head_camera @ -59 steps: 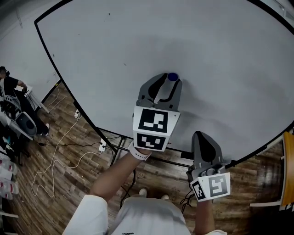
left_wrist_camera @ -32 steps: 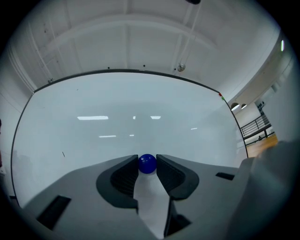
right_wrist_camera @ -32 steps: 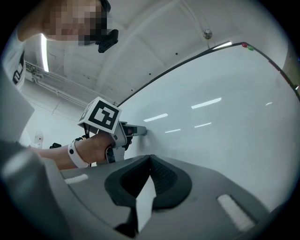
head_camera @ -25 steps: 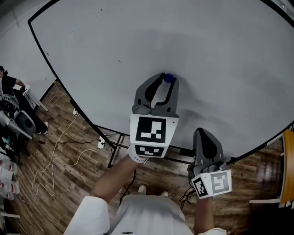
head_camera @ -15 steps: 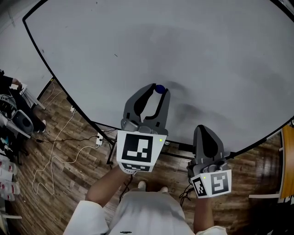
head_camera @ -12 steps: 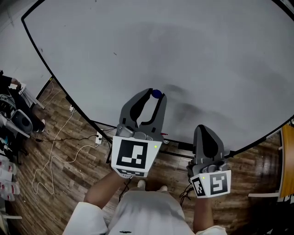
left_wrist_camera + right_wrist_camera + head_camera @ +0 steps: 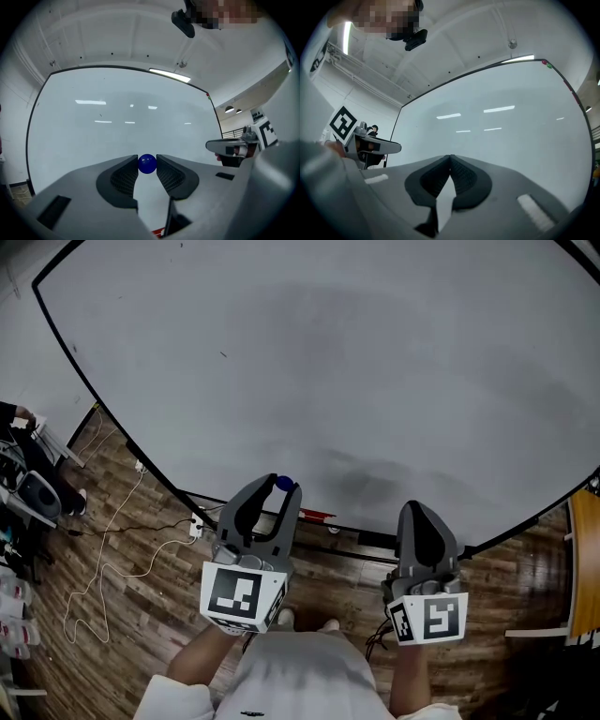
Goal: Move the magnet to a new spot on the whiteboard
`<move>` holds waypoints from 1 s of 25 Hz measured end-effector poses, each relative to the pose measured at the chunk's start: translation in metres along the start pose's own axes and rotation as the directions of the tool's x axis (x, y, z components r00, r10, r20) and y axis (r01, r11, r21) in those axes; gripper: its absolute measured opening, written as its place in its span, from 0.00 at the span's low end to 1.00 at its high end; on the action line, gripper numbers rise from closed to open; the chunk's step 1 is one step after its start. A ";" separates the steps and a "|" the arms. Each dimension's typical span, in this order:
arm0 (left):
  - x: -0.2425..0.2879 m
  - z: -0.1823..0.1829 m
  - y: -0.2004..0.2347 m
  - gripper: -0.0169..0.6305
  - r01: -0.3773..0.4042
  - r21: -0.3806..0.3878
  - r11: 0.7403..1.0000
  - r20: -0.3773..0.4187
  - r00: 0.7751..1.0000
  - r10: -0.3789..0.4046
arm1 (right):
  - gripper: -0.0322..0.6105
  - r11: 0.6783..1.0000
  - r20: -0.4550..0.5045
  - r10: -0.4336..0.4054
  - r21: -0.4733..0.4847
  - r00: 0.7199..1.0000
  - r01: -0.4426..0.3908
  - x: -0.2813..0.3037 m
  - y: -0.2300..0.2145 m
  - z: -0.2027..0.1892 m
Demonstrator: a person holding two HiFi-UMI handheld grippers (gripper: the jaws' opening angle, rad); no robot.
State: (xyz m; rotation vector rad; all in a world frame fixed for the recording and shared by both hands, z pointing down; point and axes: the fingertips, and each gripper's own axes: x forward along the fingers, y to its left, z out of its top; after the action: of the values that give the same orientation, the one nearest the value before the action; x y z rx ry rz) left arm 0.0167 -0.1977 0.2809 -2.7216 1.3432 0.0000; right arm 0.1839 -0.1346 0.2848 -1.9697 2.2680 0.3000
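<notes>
A small blue ball magnet [image 7: 283,484] [image 7: 147,164] is pinched between the tips of my left gripper [image 7: 277,487] [image 7: 147,165], which is shut on it. That gripper is pulled back off the whiteboard [image 7: 356,362] [image 7: 117,117], near the board's lower edge, so the magnet is clear of the surface. My right gripper [image 7: 418,514] [image 7: 450,159] hangs lower right, below the board's bottom edge, shut with nothing between its tips. The large white board [image 7: 497,117] fills the view ahead of both grippers.
The whiteboard's black frame [image 7: 112,423] runs diagonally at the left. Below it lie a wooden floor with a white cable and plug strip [image 7: 195,527]. A person and gear [image 7: 23,474] stand at the far left. A red marker [image 7: 317,516] lies on the board's ledge.
My left gripper has drawn back and down-left from the middle of the board to its lower edge, carrying the blue magnet off the surface. The right gripper has stayed put.
</notes>
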 end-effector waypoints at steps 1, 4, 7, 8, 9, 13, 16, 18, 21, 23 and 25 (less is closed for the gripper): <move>-0.004 -0.008 0.000 0.21 -0.005 -0.006 1.000 -0.016 1.000 0.005 | 0.06 1.000 -0.004 -0.003 -0.004 1.000 0.003 0.000 -0.001 -0.001; -0.011 -0.024 0.003 0.21 -0.022 -0.034 0.999 -0.040 0.999 0.020 | 0.06 1.000 -0.007 -0.013 -0.006 1.000 0.013 -0.001 -0.005 -0.004; -0.014 -0.031 0.005 0.21 -0.030 -0.020 0.999 -0.047 0.998 0.029 | 0.06 1.000 -0.022 -0.029 -0.002 0.999 0.029 -0.002 -0.008 -0.010; -0.015 -0.032 0.005 0.21 -0.028 -0.018 0.999 -0.047 0.999 0.027 | 0.06 0.999 -0.038 -0.039 -0.006 0.998 0.039 -0.002 -0.009 -0.014; -0.015 -0.034 0.005 0.21 -0.027 -0.020 0.999 -0.048 0.998 0.026 | 0.06 0.999 -0.056 -0.050 -0.011 0.997 0.049 -0.003 -0.011 -0.018; -0.018 -0.041 0.006 0.21 -0.027 -0.033 0.999 -0.066 0.998 0.025 | 0.06 0.998 -0.066 -0.067 -0.003 0.996 0.067 -0.005 -0.010 -0.023; -0.018 -0.046 0.005 0.21 -0.027 -0.045 0.999 -0.073 0.997 0.023 | 0.06 0.998 -0.056 -0.063 -0.004 0.996 0.062 -0.005 -0.008 -0.022; -0.018 -0.048 0.004 0.21 -0.025 -0.050 0.998 -0.074 0.997 0.021 | 0.06 0.998 -0.054 -0.063 -0.004 0.997 0.063 -0.005 -0.007 -0.022; -0.017 -0.047 0.004 0.21 -0.023 -0.050 0.998 -0.071 0.997 0.019 | 0.06 0.997 -0.050 -0.071 0.002 0.996 0.072 -0.008 -0.008 -0.021; -0.014 -0.043 0.005 0.21 -0.025 -0.046 0.999 -0.063 0.998 0.022 | 0.06 0.997 -0.047 -0.074 0.000 0.996 0.074 -0.008 -0.009 -0.019; -0.010 -0.041 0.009 0.21 -0.032 -0.037 0.999 -0.059 0.998 0.029 | 0.06 0.997 -0.047 -0.074 -0.005 0.996 0.073 -0.008 -0.010 -0.019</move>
State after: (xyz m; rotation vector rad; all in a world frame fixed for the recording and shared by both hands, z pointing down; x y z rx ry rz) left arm 0.0013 -0.1991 0.3216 -2.7524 1.4144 -0.0519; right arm 0.1958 -0.1326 0.3042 -2.0777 2.2176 0.2517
